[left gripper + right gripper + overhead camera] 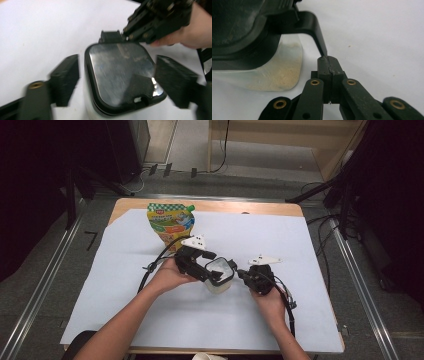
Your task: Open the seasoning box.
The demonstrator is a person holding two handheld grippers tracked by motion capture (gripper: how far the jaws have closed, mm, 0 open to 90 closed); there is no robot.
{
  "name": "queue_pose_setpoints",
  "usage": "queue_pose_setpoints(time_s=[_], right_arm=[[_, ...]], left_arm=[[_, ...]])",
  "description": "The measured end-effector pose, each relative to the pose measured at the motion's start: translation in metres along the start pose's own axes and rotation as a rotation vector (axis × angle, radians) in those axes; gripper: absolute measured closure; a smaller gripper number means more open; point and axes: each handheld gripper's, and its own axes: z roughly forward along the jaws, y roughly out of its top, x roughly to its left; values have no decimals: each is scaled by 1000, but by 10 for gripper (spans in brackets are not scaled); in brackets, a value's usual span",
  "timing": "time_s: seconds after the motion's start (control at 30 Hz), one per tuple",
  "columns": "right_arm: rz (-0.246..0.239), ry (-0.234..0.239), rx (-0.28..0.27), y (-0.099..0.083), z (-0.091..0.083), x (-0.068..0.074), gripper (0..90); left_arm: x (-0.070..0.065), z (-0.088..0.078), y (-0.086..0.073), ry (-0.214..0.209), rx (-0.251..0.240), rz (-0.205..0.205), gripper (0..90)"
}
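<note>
One lidded container (220, 276) is seen on the counter (310, 290), flanked by the released left hand-held gripper (216, 274); its lid tab (317, 30) is touched by the clenched right hand-held gripper (329, 65). One pouch (169, 221) stands behind.

Clear canister (220, 281), black lid, upright mid-table

The box (100, 110) looks like see-through plastic, smooth and a bit cloudy, with pale, grainy powder inside. Its lid (120, 72) has a shiny, clear middle with fine scratches, and a black matt plastic rim. At 12 o'clock on the lid, a black plastic tab (312, 25) sticks out, smooth and dull. Both the left gripper (117, 82) and the right gripper (329, 65) are matt black plastic with small, shiny brass-coloured metal rings. The sheet (280, 245) looks like white matt paper. The table (240, 208) edge is smooth, light wood. The pouch (170, 222) is glossy plastic.
</note>
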Motion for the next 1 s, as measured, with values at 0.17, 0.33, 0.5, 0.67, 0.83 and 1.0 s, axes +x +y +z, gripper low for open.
queue_pose_setpoints(time_s=[0.17,0.33,0.5,0.67,0.83,1.0], right_arm=[[16,-5,-28,2,-5,-5,900],[22,0,-22,5,-3,-8,900],[28,18,-28,12,6,-10,900],[9,29,-21,16,12,-12,900],[-4,33,-26,16,9,-9,900],[-3,44,-23,15,7,-9,900]], left_arm=[[-16,-2,-9,61,2,-39,142],[-23,9,-22,114,11,-76,132],[-24,13,-26,137,-17,-61,137],[-22,11,-26,130,-37,-42,147],[-22,8,-27,131,-25,-7,159],[-20,3,-27,122,-19,8,171]])
